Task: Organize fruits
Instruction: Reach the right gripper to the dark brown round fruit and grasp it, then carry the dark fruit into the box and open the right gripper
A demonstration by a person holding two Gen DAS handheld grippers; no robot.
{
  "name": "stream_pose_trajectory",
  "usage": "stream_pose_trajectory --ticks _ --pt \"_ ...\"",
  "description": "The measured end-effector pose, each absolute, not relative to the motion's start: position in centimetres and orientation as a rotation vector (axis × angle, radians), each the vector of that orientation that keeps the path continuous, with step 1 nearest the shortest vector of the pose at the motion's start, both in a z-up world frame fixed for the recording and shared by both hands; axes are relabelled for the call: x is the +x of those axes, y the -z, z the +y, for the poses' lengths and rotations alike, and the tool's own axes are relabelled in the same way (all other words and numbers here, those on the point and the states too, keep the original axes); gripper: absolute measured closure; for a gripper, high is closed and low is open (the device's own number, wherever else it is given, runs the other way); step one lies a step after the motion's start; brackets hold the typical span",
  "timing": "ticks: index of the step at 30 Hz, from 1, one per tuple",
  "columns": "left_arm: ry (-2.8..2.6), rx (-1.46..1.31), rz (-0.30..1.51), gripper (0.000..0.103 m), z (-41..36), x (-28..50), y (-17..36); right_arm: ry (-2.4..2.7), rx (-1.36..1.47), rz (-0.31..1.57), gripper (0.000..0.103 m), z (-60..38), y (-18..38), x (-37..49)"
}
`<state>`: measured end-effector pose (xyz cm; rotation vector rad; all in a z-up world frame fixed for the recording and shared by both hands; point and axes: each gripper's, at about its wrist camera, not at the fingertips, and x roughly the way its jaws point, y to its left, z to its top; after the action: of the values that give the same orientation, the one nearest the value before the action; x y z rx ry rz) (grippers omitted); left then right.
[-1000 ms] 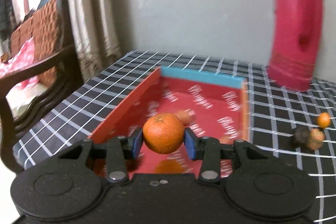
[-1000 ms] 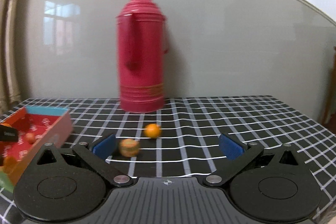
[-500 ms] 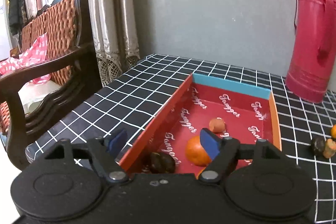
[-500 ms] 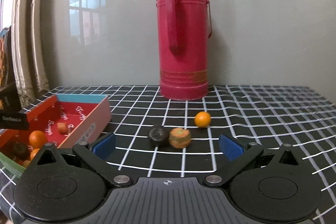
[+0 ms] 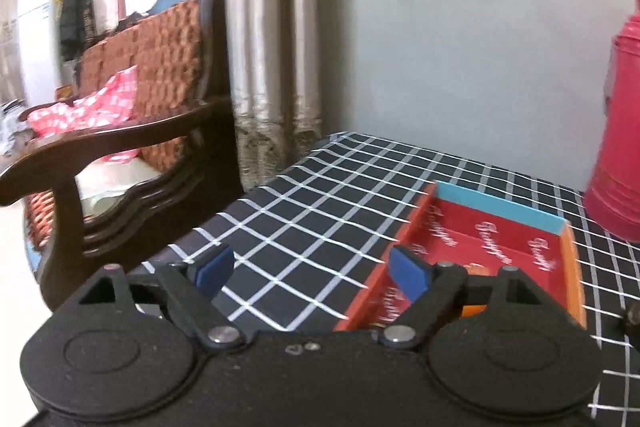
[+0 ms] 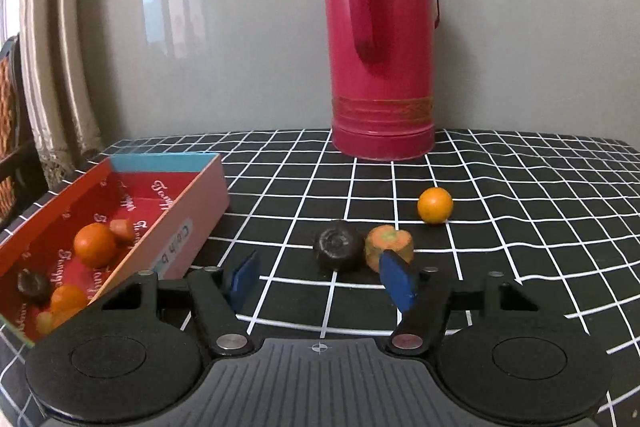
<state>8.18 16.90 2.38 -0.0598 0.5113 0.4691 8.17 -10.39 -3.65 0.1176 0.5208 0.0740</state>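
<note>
Your right gripper hangs with fingers wide and empty, lined up on the dark wrinkled round fruit touching the orange-green fruit. Your left gripper, fingers also spread and empty, sits beside the red cardboard box holding oranges.

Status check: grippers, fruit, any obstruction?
Left gripper open, empty. Right gripper open near dark fruit. Three fruits outside box. Path clear.

Both low wrist views share the red box.
</note>
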Motion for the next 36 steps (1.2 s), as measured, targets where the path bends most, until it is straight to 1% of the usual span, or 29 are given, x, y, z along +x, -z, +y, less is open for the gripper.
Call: stream_pose_trajectory --ticks 2,4,6,12,24,26,27,33,36 --pt "-0.511 -0.072 0.512 0.022 17.9 8.1 -2.5 -0.075 0.122 0.534 0.037 -10.3 3.9 8.8" --pt "-0.536 -0.091 0.516 0.022 18.8 8.0 -2.5 -0.079 0.14 0.554 0.046 -10.3 4.2 9.5" --pt "-0.552 -0.112 0.519 0.022 19.6 7.9 -2.6 -0.082 0.163 0.578 0.05 -10.5 4.6 10.2" --pt "-0.561 -0.122 0.521 0.021 20.5 7.7 -2.8 -0.081 0.212 0.598 0.053 -11.2 4.9 12.0" --pt "-0.557 -0.132 0.533 0.018 20.5 7.7 -2.7 -0.061 0.208 0.622 0.053 -11.5 5.8 14.9" --pt "-0.557 -0.131 0.537 0.018 20.6 7.7 -2.7 -0.054 0.207 0.621 0.062 -11.4 5.9 15.0" --pt "-0.56 -0.13 0.536 0.018 20.6 7.8 -2.6 -0.053 0.204 0.622 0.064 -11.4 6.0 15.0" --pt "-0.597 -0.141 0.528 0.018 21.3 7.6 -2.7 -0.069 0.223 0.611 0.065 -11.2 5.9 14.8" --pt "-0.615 -0.142 0.527 0.018 21.6 7.5 -2.7 -0.101 0.208 0.571 0.065 -10.5 5.1 13.9"
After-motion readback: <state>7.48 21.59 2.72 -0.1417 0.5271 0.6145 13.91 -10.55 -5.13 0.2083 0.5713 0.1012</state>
